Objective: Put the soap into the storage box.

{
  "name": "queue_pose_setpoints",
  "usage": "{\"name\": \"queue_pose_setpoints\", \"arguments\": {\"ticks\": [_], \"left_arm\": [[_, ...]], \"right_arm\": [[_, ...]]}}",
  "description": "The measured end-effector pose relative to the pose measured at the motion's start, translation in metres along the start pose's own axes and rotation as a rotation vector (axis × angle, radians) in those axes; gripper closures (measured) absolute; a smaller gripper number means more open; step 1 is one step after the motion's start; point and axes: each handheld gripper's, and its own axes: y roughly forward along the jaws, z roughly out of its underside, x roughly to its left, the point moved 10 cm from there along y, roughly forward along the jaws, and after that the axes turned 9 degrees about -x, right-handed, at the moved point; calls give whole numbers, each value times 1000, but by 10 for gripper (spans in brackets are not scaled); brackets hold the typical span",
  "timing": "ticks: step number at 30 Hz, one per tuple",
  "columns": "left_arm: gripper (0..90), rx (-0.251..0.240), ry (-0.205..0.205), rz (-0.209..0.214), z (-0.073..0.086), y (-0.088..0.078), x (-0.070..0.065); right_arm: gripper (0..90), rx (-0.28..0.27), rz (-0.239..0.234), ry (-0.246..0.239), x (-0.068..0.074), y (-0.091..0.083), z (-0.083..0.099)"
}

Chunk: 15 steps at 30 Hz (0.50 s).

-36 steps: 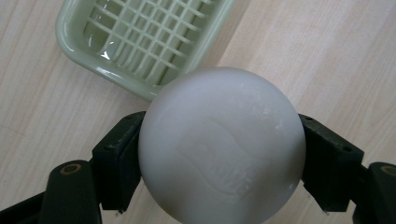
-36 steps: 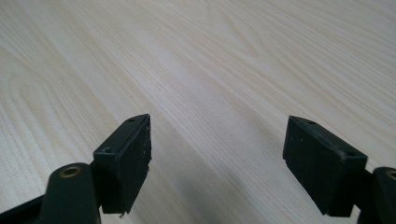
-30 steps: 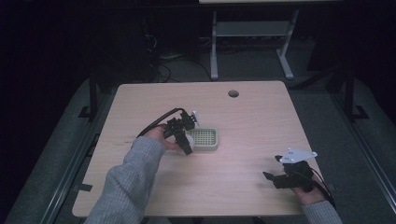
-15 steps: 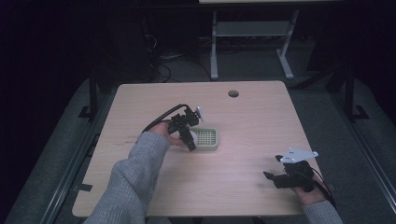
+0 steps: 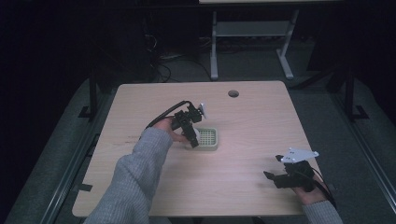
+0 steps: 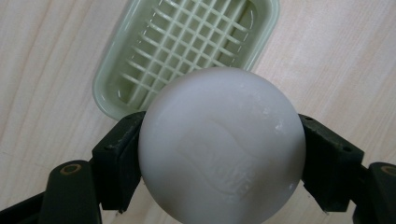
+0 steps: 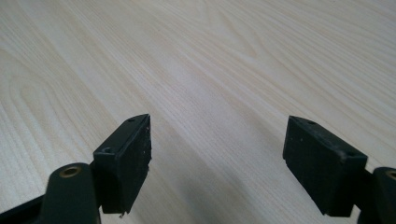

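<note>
- My left gripper [image 6: 219, 154] is clamped on one round white bar of soap [image 6: 219, 144], a jaw pressed against each side of it, so the bar sits squarely between my pads.
- The pale green soap dish [image 6: 187, 56] lies straight ahead of that soap, just beyond and below it; in the left gripper view the bar overlaps the dish's near end, so the drop looks to me like a short push forward and down.
- The dish's long axis runs away from me and slightly to the right in that view, roughly in line with my reach.
- On the high view my left gripper [image 5: 189, 126] is at the dish [image 5: 208, 138]; my right gripper [image 5: 285, 177] idles well apart, jaws spread wide and empty over the bare wooden table [image 7: 233, 56].
- Count: one soap, one dish, two grippers.
</note>
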Motion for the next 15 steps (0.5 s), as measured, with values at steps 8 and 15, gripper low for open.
{"name": "queue_pose_setpoints", "arguments": {"ticks": [8, 15], "left_arm": [[238, 5, 0, 0, -8, 2, 2], [238, -7, -7, 7, -14, 4, 3]], "right_arm": [[231, -4, -1, 13, 1, 0, 0], [230, -8, 2, 15, 0, -1, -1]]}}
